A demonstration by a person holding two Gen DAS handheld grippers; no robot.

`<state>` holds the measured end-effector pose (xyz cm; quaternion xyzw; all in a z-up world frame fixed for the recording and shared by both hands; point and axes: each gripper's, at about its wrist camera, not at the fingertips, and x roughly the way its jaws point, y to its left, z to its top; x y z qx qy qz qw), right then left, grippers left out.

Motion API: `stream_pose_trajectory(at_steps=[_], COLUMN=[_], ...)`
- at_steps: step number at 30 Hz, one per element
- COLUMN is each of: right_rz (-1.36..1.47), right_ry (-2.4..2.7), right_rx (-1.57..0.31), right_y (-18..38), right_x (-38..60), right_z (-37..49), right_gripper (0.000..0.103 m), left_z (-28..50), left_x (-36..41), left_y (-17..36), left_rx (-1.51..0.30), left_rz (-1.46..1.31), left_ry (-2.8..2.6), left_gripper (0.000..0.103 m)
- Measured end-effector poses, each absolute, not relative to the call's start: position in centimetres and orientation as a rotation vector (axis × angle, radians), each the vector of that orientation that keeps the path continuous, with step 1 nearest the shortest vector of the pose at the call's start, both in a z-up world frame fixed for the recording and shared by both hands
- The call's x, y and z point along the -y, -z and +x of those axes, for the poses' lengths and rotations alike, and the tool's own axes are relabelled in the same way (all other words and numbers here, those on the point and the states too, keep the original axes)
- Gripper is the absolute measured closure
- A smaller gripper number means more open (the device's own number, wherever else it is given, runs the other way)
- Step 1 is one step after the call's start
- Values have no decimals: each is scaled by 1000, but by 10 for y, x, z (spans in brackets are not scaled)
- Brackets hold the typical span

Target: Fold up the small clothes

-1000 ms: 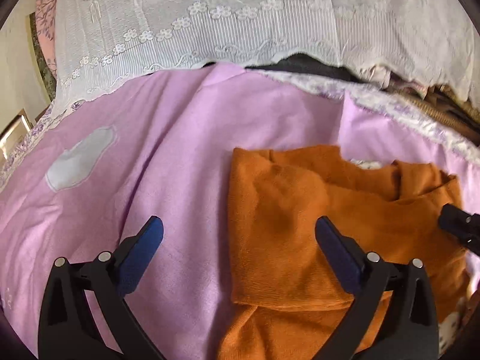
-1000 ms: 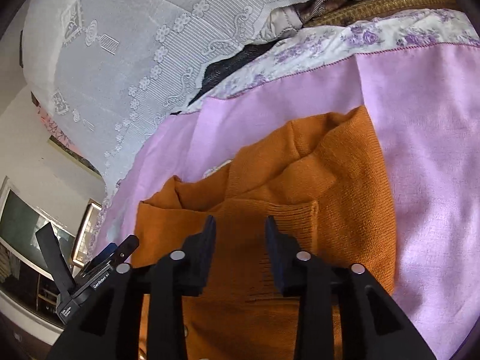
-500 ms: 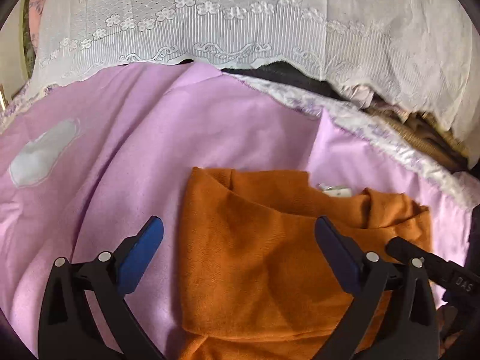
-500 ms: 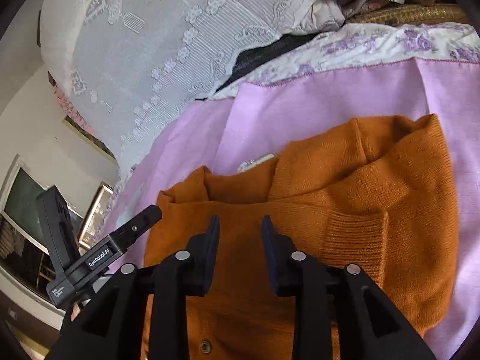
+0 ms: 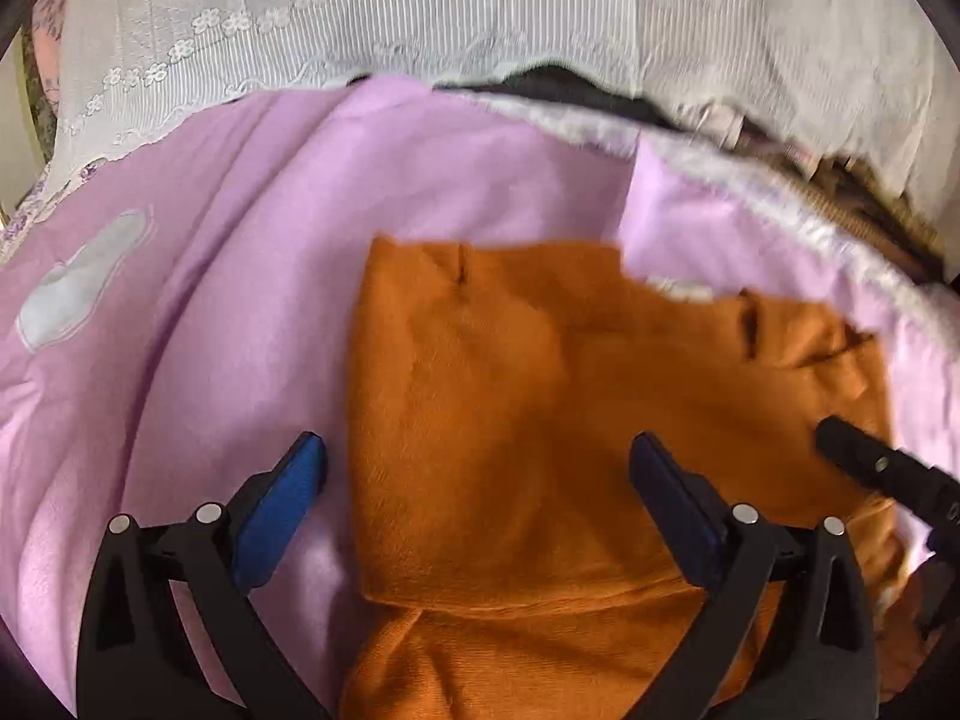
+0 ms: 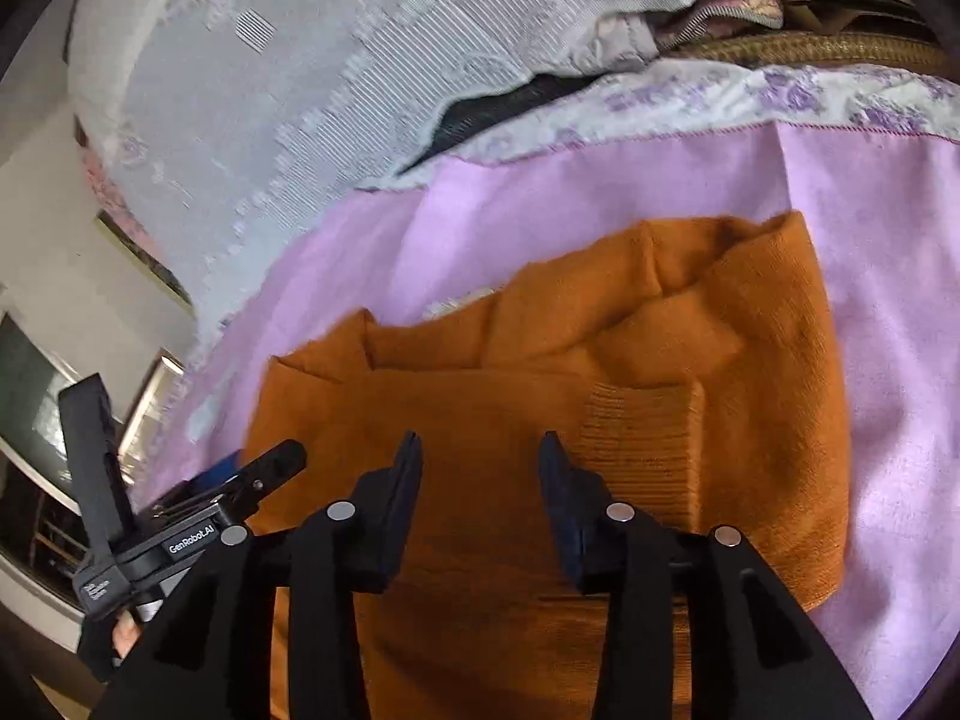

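An orange knitted garment [image 5: 540, 408] lies partly folded on a lilac sheet [image 5: 210, 300], its ribbed cuff [image 6: 645, 438] turned up at about 2 o'clock from the right gripper's tips, with a white lace cloth [image 5: 420, 18] draped beyond at 12 o'clock. The left gripper [image 5: 477, 504] hangs over the garment's left edge with jaws spread wide and nothing between them, one blue pad [image 5: 279, 516] over the sheet and the other over the knit. The right gripper [image 6: 477, 480] stands above the garment's middle, jaws partly apart and opening, gripping nothing visible.
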<state>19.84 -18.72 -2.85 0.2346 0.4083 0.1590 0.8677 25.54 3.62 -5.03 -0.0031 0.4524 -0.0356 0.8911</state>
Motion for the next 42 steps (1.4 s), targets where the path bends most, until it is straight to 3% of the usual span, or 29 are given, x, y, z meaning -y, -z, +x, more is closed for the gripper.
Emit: stream_pose_trajectory(at_steps=[2, 3, 6, 18, 42], right_rz=[550, 585, 622, 551, 345], right_ry=[-344, -335, -315, -309, -311], right_rx=[-845, -850, -803, -870, -830], right_y=[34, 33, 24, 29, 34], right_x=[199, 205, 217, 204, 208], right_z=[196, 192, 165, 87, -61], right_gripper=[77, 78, 70, 66, 59], left_z=[249, 245, 226, 143, -3], left_x=[-33, -35, -48, -33, -59], left_y=[50, 47, 42, 56, 64], left_rx=[-914, -918, -893, -953, -940], left_rz=[14, 3, -64, 34, 10], left_ry=[67, 60, 74, 127, 212], left_gripper=[4, 4, 5, 5, 4])
